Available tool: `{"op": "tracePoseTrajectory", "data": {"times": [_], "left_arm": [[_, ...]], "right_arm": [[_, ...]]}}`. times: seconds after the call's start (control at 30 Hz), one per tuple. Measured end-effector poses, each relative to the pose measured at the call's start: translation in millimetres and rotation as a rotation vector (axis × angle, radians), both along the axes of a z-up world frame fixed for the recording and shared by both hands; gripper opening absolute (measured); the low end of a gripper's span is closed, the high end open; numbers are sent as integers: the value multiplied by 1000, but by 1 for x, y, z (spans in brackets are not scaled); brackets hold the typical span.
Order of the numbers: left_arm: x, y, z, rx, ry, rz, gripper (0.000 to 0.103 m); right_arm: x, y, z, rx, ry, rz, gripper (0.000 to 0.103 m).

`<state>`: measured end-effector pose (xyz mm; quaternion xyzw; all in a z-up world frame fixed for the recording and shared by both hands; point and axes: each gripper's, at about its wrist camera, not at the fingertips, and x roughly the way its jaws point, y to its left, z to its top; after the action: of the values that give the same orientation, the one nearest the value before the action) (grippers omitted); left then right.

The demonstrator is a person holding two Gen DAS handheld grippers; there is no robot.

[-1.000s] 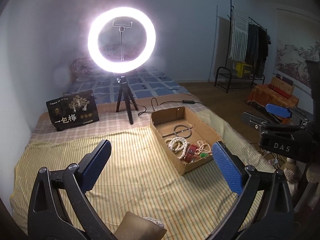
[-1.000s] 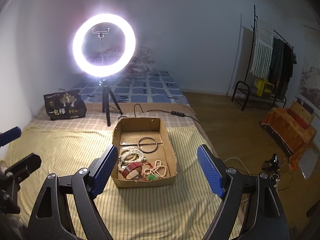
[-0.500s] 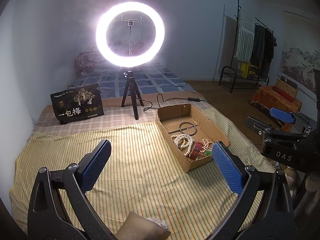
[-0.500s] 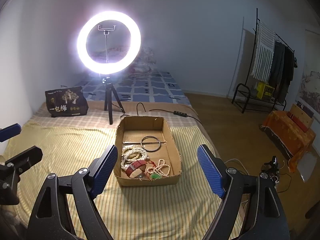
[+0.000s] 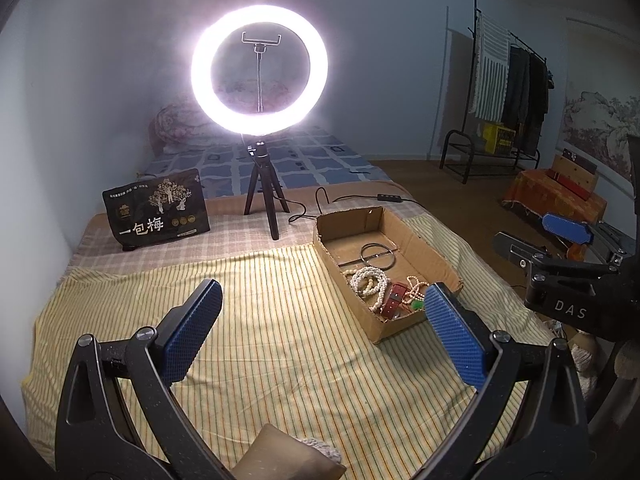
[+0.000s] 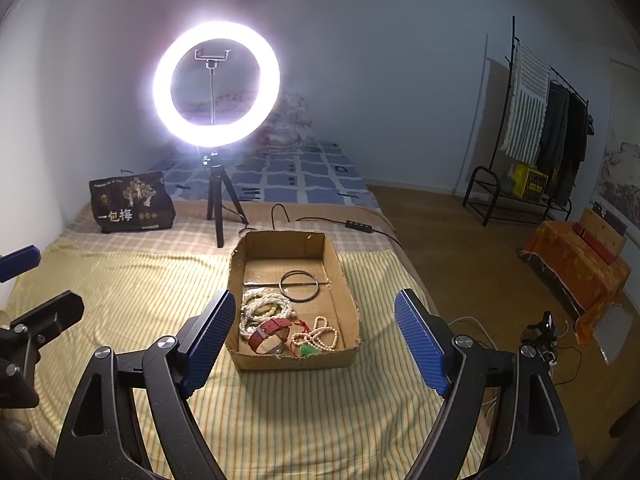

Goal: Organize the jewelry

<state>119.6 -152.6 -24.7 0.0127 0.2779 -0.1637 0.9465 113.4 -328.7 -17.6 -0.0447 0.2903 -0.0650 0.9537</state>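
A: How does the jewelry look from your side?

B: It's heaped at the near end of the shallow brown cardboard box [image 6: 294, 312] on the yellow striped bedsheet [image 6: 132, 292]. Going left to right: a coiled strand of cream-white beads [image 6: 262, 310], a red leather-look strap bracelet [image 6: 270, 332], then a smaller pale bead string with a green pendant [image 6: 314, 340]. Behind them a thin dark metal bangle [image 6: 299, 286] lies flat, apart from the heap, on the box floor.

A: And your claws?

B: My left gripper [image 5: 322, 328] stands wide with nothing between its blue pads; the box sits ahead and off to its right. My right gripper [image 6: 314, 340] is just as wide and empty, hanging short of the box with its near wall framed between the fingers.

A: What else is about?

B: A black snack bag with gold tree print [image 6: 130, 204] at far left, then a lit white ring light on a small black tripod [image 6: 216, 84], its cable [image 6: 320, 220] trailing behind the box. Far right across the wooden floor stands a black clothes rack [image 6: 536, 128]. Nothing blocks my way to the box
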Motion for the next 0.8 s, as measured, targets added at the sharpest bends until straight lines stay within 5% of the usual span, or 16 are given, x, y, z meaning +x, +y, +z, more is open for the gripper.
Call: {"op": "tracePoseTrajectory", "data": {"times": [0.8], "left_arm": [[1, 2, 2, 6, -7, 5, 103]], "right_arm": [[4, -2, -7, 18, 21, -1, 82]]}}
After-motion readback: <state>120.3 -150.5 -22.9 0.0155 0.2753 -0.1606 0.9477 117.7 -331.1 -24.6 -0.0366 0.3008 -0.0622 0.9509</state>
